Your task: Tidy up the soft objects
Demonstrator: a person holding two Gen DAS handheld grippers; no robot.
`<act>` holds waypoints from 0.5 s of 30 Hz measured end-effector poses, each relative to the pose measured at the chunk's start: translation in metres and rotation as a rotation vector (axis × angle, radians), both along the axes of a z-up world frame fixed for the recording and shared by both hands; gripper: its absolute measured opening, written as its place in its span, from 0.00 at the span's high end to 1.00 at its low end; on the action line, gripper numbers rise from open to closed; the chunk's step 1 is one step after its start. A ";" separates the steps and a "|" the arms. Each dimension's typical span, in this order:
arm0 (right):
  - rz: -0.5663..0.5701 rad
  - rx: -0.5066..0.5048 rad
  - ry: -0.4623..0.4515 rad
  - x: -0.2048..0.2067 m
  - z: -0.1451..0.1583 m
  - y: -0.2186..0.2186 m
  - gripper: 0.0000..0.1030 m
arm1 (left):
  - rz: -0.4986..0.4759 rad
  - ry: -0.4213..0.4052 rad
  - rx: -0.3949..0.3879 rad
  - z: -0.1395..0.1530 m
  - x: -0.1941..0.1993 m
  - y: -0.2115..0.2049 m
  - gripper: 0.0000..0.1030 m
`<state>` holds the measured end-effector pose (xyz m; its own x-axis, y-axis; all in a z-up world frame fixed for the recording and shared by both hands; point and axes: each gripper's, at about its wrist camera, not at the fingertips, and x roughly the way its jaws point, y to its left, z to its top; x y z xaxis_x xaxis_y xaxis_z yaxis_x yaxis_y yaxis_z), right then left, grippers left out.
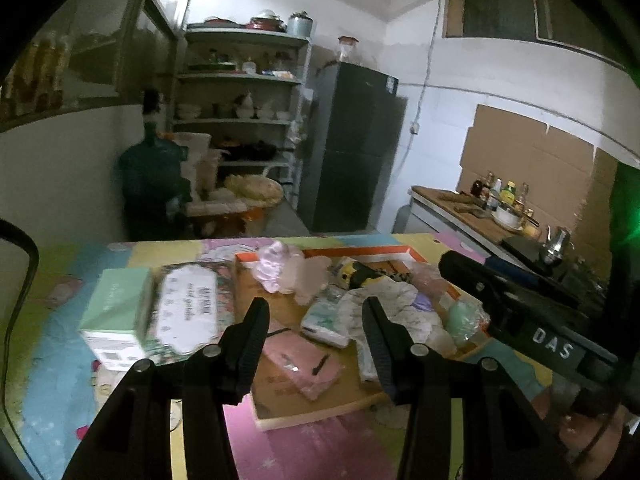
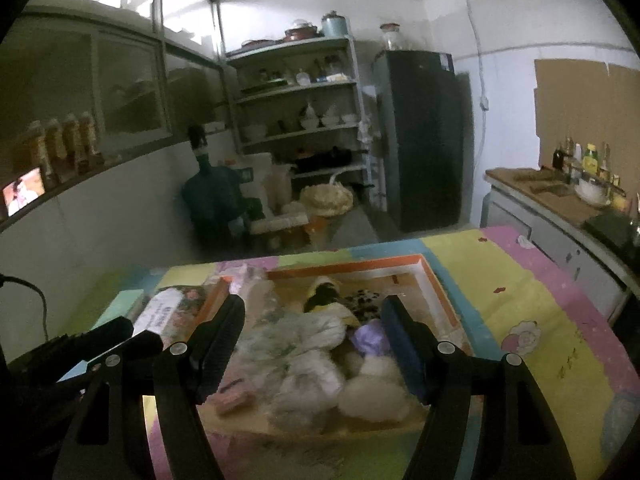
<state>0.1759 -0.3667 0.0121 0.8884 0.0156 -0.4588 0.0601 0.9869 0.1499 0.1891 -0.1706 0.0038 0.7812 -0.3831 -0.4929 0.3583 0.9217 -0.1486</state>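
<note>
A shallow cardboard tray with an orange rim [image 1: 414, 255] [image 2: 434, 280] lies on the colourful mat. It holds soft things: a pink packet [image 1: 302, 362] [image 2: 234, 398], a white patterned cloth [image 1: 394, 304] [image 2: 304, 334], clear bagged items [image 1: 280, 266], a yellow and black plush [image 1: 356, 272] [image 2: 326, 294], a purple piece [image 2: 370, 338] and a white fluffy ball [image 2: 374, 394]. My left gripper [image 1: 316, 320] is open and empty above the tray's near left part. My right gripper [image 2: 312, 320] is open and empty above the tray's middle.
A mint green box [image 1: 114, 312] and a floral tissue pack [image 1: 186, 308] [image 2: 172, 312] lie left of the tray. The right gripper's body [image 1: 528, 312] crosses the right side. Behind stand a water jug [image 2: 214, 196], shelves [image 2: 300, 92], a fridge [image 2: 424, 136] and a counter [image 2: 560, 196].
</note>
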 end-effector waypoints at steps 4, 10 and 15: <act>0.016 -0.008 -0.018 -0.015 0.005 0.015 0.30 | 0.035 -0.023 0.003 0.005 -0.014 0.011 0.53; 0.044 -0.010 -0.036 -0.036 0.011 0.036 0.30 | 0.062 -0.048 0.004 0.012 -0.033 0.027 0.53; 0.065 -0.012 -0.055 -0.051 0.016 0.050 0.30 | 0.077 -0.076 -0.006 0.021 -0.049 0.038 0.53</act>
